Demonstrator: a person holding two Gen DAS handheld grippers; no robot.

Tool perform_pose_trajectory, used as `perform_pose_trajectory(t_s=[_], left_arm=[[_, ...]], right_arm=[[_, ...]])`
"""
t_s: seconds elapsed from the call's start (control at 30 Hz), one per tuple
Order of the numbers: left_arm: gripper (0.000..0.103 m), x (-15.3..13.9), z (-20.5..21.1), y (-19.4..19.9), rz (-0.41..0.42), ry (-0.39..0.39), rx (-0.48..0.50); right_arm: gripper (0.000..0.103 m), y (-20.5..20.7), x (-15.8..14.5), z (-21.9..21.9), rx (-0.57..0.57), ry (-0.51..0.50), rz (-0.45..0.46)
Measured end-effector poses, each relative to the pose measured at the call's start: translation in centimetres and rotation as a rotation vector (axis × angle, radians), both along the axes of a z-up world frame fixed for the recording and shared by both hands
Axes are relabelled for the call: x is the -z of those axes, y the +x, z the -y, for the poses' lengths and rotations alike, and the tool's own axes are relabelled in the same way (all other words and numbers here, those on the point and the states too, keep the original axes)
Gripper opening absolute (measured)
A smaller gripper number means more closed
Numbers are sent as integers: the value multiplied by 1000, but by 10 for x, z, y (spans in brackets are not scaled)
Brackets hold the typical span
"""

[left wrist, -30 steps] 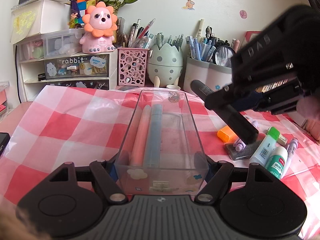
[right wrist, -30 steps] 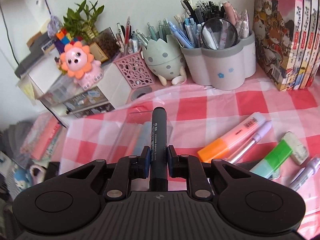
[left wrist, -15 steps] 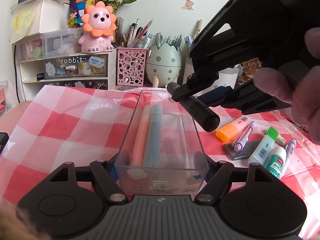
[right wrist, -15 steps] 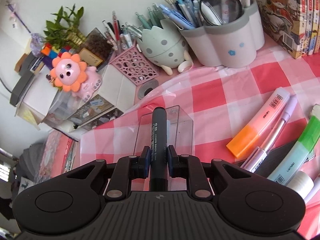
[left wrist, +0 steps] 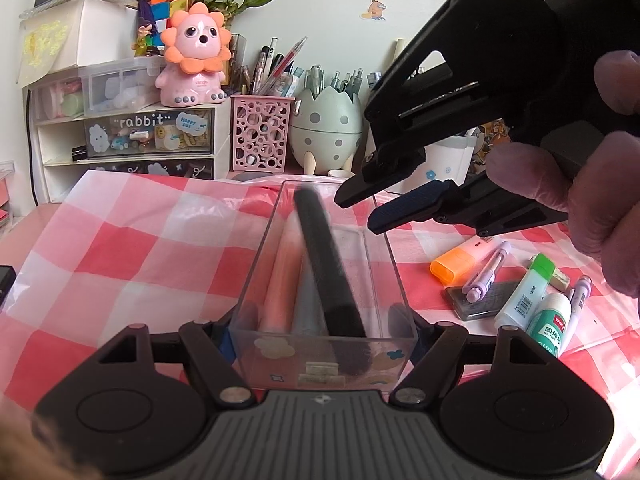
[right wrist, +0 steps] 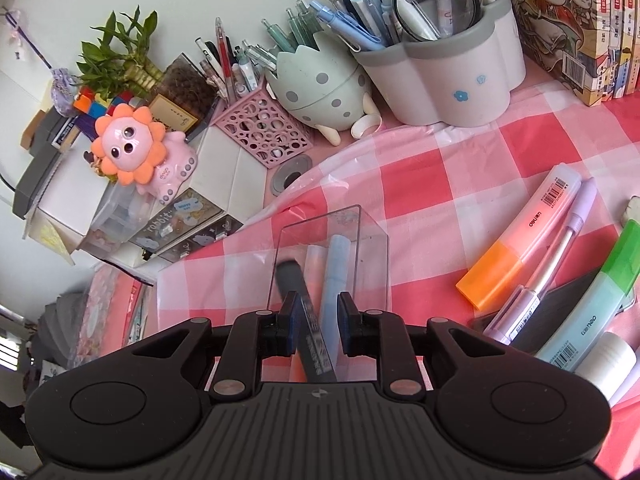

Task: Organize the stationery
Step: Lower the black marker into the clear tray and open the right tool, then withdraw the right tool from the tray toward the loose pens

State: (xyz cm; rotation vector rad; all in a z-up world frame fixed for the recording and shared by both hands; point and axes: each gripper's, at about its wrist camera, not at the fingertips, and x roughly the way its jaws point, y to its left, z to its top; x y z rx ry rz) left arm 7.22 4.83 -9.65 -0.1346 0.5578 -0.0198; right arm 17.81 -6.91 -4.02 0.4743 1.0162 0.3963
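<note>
My left gripper (left wrist: 322, 334) is shut on the near end of a clear plastic tray (left wrist: 394, 268) standing on the checked cloth. A pink marker (left wrist: 280, 276) and a blue marker (right wrist: 336, 268) lie in it. A black whiteboard marker (left wrist: 328, 264), blurred with motion, is dropping into the tray. My right gripper (right wrist: 318, 312) is open just above the tray, the black marker (right wrist: 308, 328) loose between its pads. In the left wrist view it (left wrist: 360, 208) hovers over the tray's far right corner.
Right of the tray lie an orange highlighter (left wrist: 464, 258), a lilac pen (left wrist: 486, 270), a green highlighter (left wrist: 524, 292), a glue bottle (left wrist: 550, 326) and a dark case (left wrist: 484, 298). Pen holders (right wrist: 440, 68), a pink mesh cup (left wrist: 260, 134), drawers (left wrist: 148, 132) and books (right wrist: 580, 24) line the back.
My right gripper moved left over the tray, opened and let go of the black marker, which now falls into the tray. My left gripper has stayed on the tray.
</note>
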Motion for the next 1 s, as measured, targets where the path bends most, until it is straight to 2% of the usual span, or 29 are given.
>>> perform_pose_trajectory(t_s=[0.37, 0.63, 0.7, 0.8, 1.0], left_arm=[[50, 0, 0, 0, 0, 1, 0], [50, 0, 0, 0, 0, 1, 0], [50, 0, 0, 0, 0, 1, 0], [50, 0, 0, 0, -1, 1, 0], [50, 0, 0, 0, -1, 2, 0]], right_arm=[[23, -3, -8, -2, -37, -18, 47], [43, -11, -13, 13, -22, -34, 85], [45, -13, -15, 16, -22, -42, 96], [55, -18, -17, 21, -21, -54, 113], [63, -28, -19, 31, -10, -98, 148]])
